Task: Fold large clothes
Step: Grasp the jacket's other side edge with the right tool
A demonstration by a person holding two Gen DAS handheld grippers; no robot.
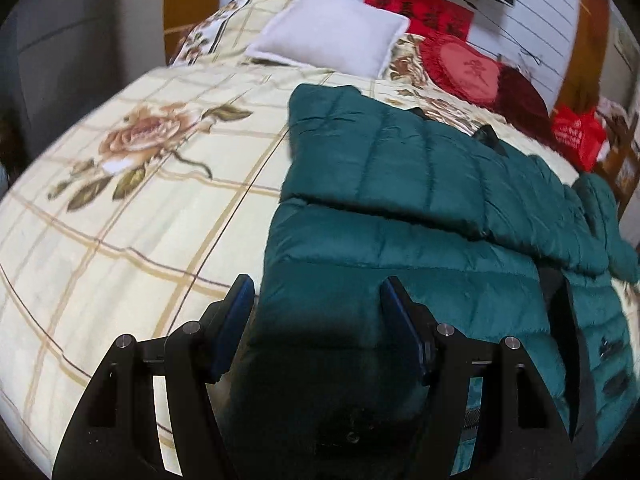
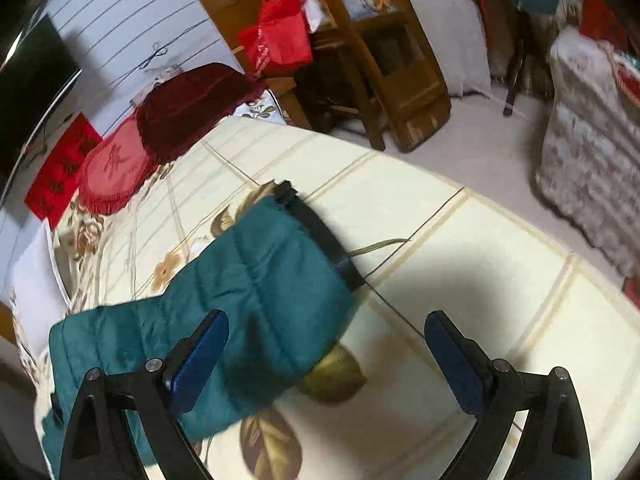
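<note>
Teal quilted jacket point(image 1: 420, 200) on cream, rose-printed checked bedspread point(image 1: 120, 220).

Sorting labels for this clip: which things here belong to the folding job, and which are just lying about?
Job:
green puffer jacket
its sleeve
left tongs, open
right tongs, open
bed cover, the work surface

Lying about:
white pillow
red heart cushion
red bag
wooden chair

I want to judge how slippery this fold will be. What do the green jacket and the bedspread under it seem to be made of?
The green jacket looks like a quilted, padded shell, probably a smooth synthetic: stitched channels puff up and it carries a faint sheen. Its cuff is a darker band, maybe ribbed knit. The bedspread looks like matte printed woven cloth with a flower pattern; the fibre is unclear.
</note>
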